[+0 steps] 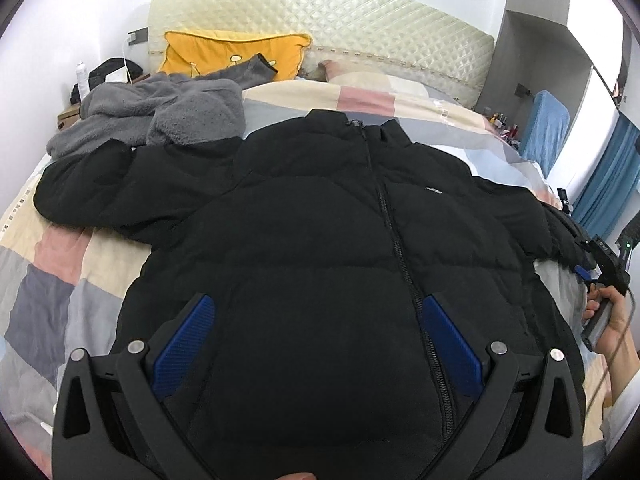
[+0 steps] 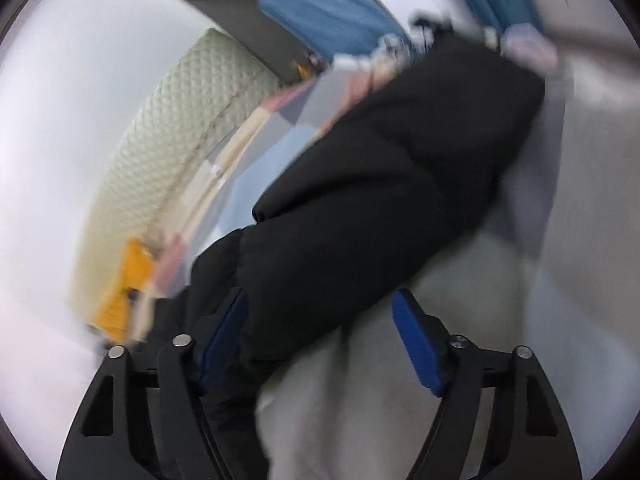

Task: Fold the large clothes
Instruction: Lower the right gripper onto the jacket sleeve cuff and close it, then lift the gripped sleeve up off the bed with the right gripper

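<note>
A black puffer jacket [image 1: 320,220] lies front up and zipped on the bed, its collar toward the headboard and both sleeves spread out. My left gripper [image 1: 316,304] hovers open over the lower front, with its blue pads [image 1: 184,344] wide apart. In the blurred right wrist view, the jacket's right sleeve [image 2: 380,200] runs between the fingers of my right gripper [image 2: 318,304]. One pad lies against the sleeve; the other pad [image 2: 416,344] stands apart from it. The left wrist view shows the right gripper [image 1: 584,256] at that sleeve's end, held by a hand [image 1: 612,320].
A patchwork bedcover [image 1: 52,264] lies under the jacket. A grey fleece garment [image 1: 160,116] is heaped at the far left, beside a yellow pillow [image 1: 224,54] and a quilted headboard [image 1: 320,20]. A blue-covered chair [image 1: 548,128] and a blue curtain [image 1: 608,184] stand at the right.
</note>
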`<state>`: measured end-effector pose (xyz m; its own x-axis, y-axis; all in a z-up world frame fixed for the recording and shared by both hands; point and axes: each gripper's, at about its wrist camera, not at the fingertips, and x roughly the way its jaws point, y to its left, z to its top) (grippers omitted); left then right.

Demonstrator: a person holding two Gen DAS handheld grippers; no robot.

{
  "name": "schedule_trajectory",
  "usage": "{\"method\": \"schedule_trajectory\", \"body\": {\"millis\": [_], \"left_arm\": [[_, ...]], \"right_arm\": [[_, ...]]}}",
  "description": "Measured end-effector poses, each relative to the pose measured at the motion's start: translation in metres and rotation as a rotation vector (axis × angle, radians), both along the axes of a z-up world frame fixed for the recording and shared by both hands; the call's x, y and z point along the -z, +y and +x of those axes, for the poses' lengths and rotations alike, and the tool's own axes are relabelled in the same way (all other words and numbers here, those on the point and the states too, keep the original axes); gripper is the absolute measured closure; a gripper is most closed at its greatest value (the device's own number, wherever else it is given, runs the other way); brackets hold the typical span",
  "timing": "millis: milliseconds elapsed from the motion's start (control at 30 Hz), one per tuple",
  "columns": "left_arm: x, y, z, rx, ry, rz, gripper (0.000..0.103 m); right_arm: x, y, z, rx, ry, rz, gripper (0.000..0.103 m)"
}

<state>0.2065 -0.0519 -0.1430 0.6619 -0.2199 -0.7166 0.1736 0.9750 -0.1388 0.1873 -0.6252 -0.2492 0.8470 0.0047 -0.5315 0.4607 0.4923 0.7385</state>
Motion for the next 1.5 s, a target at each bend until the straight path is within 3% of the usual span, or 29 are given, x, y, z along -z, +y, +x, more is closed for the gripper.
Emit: {"method": "schedule_trajectory", "body": {"millis": [167, 367, 500, 567, 867, 933, 1000, 1067, 1167, 1300, 1500], "left_arm": [[0.006, -0.004, 0.003, -0.002, 0.008, -0.001, 0.0], [0.016, -0.008, 0.009, -0.006, 0.023, -0.002, 0.0], [0.022, -0.012, 0.015, -0.019, 0.029, -0.022, 0.0], [0.024, -0.015, 0.017, -0.022, 0.022, -0.017, 0.0], [0.028, -0.031, 0.024, -0.01, -0.008, 0.041, 0.0], [0.035, -0.032, 0.026, -0.003, 0.002, 0.046, 0.0], [0.042, -0.032, 0.028, -0.005, 0.017, 0.06, 0.0], [0.043, -0.03, 0.03, -0.011, 0.028, 0.06, 0.0], [0.038, -0.027, 0.029, -0.014, 0.016, 0.065, 0.0], [0.027, -0.016, 0.029, -0.025, -0.085, 0.22, 0.0], [0.007, 0.018, 0.036, -0.086, -0.065, 0.164, 0.0]], "right_arm": [[0.002, -0.013, 0.006, 0.043, 0.002, 0.012, 0.033], [0.014, -0.064, -0.02, 0.235, 0.017, 0.006, 0.033], [0.025, -0.107, -0.041, 0.344, -0.045, 0.052, 0.034], [0.028, -0.12, -0.038, 0.352, -0.083, 0.078, 0.034], [0.006, -0.128, 0.013, 0.298, -0.092, -0.067, 0.032], [0.0, -0.127, 0.016, 0.28, -0.081, -0.107, 0.043], [-0.009, -0.13, 0.013, 0.307, -0.047, -0.121, 0.083], [-0.016, -0.137, 0.008, 0.325, -0.037, -0.128, 0.092], [-0.045, -0.134, 0.0, 0.342, -0.027, -0.204, 0.096], [-0.092, -0.119, -0.003, 0.36, -0.04, -0.293, 0.097], [-0.186, -0.057, 0.01, 0.302, -0.12, -0.406, 0.097]]}}
